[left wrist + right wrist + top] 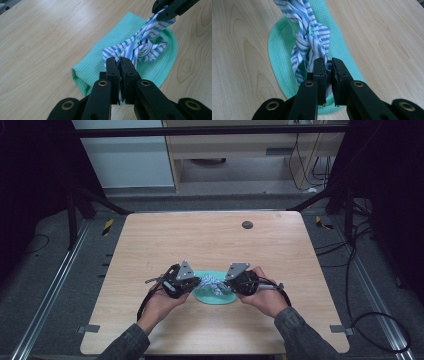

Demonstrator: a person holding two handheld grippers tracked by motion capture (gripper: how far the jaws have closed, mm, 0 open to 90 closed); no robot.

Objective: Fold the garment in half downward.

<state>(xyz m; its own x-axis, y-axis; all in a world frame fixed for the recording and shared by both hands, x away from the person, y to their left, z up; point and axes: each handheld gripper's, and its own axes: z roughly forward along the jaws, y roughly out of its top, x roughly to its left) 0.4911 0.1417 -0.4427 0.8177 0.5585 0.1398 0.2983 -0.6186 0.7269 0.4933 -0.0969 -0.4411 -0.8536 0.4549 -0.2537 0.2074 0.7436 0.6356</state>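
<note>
Striped blue-and-white cloth strip (136,48), knotted at its middle, is seen held just above a mint-green waffle-weave cloth (100,67) that lies flat on the wooden surface (210,240), toward the person's side of it. One end of the strip is clamped in the left hand-held gripper (120,65), whose jaws are pressed nearly together on the fabric; the other end is pinched by the right hand-held gripper (329,67), its jaws likewise drawn in on the cloth with only a narrow gap between them. In the high view the left hand-held gripper (179,281) and the right hand-held gripper (239,279) are shown on either side of the green cloth (215,296), with the strip (212,284) stretched between them over it. The strip is judged to be light, soft and limp, likely to sag and slip when tension is eased, and not fragile. The knot looks loosely cinched. A hold near each free end, close beside the knot, is judged best, so that a pull is carried straight into the knot. The green cloth is not gripped and may be dragged along if the strip brushes it.
</note>
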